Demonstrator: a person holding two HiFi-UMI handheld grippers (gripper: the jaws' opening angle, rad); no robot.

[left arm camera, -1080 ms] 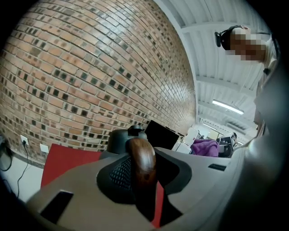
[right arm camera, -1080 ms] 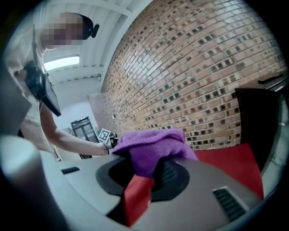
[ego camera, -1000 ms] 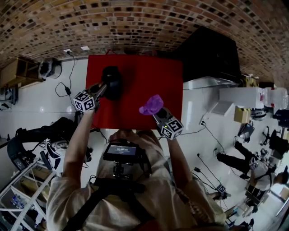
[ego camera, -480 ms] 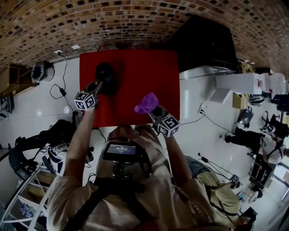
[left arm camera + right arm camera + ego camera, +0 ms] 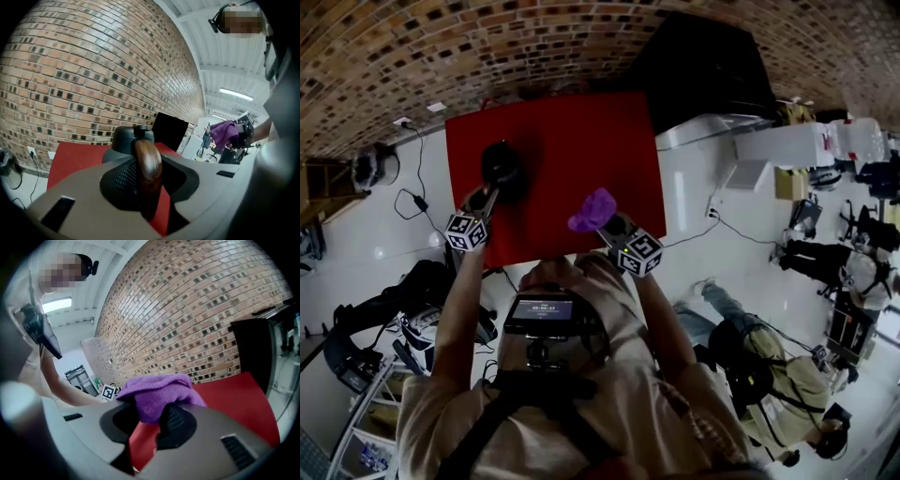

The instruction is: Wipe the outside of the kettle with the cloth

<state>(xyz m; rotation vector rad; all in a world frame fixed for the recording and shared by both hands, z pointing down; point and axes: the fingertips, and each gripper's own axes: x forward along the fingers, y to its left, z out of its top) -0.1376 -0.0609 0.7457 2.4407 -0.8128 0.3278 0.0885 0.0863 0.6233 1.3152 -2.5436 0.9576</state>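
Approach step: left gripper [image 5: 486, 195] clamps kettle [image 5: 501, 165] handle [image 5: 147, 164], right gripper [image 5: 607, 225] clamps cloth [image 5: 592, 208] at kettle's 4 o'clock; next, probably, cloth meets kettle.

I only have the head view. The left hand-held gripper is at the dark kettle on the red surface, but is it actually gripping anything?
Observer: Yes. The left gripper view shows the left hand-held gripper shut on the kettle's brown wooden handle.
Reviewer: Is the purple cloth properly held?
Observer: The right gripper view shows the cloth pinched between the right hand-held gripper's jaws and bunched over them.
Reviewer: Is the kettle closed?
Observer: It appears so: a dark lid with a knob sits on top.
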